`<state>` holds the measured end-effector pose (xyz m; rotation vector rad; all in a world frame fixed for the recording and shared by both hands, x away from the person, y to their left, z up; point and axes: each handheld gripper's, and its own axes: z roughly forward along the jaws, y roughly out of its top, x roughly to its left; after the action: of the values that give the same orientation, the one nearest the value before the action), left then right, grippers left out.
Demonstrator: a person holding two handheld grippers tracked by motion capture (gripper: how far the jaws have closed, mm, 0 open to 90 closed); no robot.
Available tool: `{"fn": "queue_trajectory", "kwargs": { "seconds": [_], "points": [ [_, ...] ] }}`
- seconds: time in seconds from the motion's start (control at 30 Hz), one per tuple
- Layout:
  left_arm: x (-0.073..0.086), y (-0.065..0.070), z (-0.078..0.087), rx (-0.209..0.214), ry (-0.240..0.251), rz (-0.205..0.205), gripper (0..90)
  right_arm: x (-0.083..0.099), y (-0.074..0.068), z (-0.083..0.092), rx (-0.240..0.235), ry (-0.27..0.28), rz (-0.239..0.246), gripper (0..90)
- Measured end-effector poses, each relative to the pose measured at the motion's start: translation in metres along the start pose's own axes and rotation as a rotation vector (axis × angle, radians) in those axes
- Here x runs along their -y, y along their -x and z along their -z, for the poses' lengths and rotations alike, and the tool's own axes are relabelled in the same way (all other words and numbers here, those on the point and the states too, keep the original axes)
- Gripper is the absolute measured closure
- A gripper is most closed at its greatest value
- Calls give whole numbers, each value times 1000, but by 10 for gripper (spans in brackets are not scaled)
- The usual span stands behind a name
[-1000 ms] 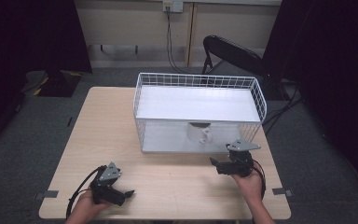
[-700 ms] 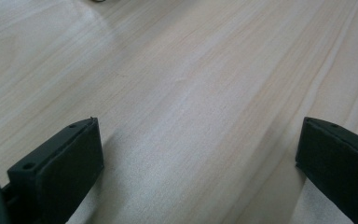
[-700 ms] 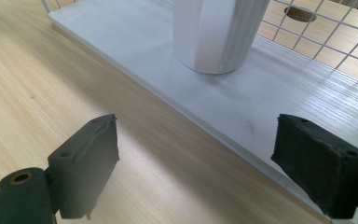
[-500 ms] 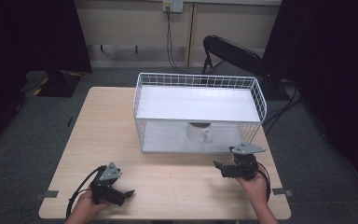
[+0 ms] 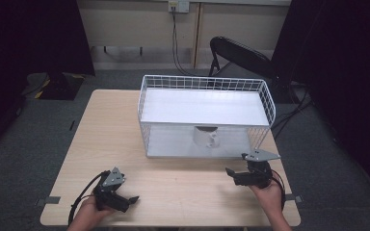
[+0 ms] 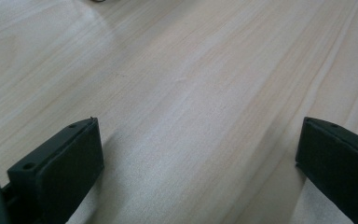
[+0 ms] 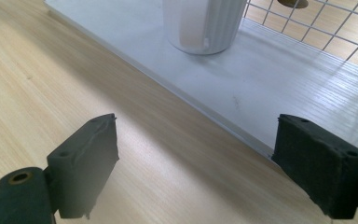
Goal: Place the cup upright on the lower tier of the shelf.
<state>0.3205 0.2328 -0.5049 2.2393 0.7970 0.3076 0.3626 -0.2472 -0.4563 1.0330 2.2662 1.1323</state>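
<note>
White ribbed ceramic mug [image 5: 207,137] inside white wire basket [image 5: 265,98]; right gripper [image 5: 234,175] before basket – left gripper [image 5: 129,201] farther off, both jaws wide, empty.

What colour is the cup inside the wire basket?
White cup, with vertical ribbing, clearest in the right gripper view.

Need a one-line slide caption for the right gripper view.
Open right gripper above the wooden table, facing a white cup on the basket's white floor.
</note>
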Motion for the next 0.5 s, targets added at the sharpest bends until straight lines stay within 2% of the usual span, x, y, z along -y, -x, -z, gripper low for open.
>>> {"fn": "queue_trajectory", "kwargs": {
  "seconds": [0.27, 0.5],
  "points": [
    [0, 0, 0, 0, 0, 0, 0, 5, 3, 4, -14, 0, -5, 127],
    [0, 0, 0, -1, -2, 1, 0, 11, 7, 8, -7, 0, -10, 127]
  ]
}}
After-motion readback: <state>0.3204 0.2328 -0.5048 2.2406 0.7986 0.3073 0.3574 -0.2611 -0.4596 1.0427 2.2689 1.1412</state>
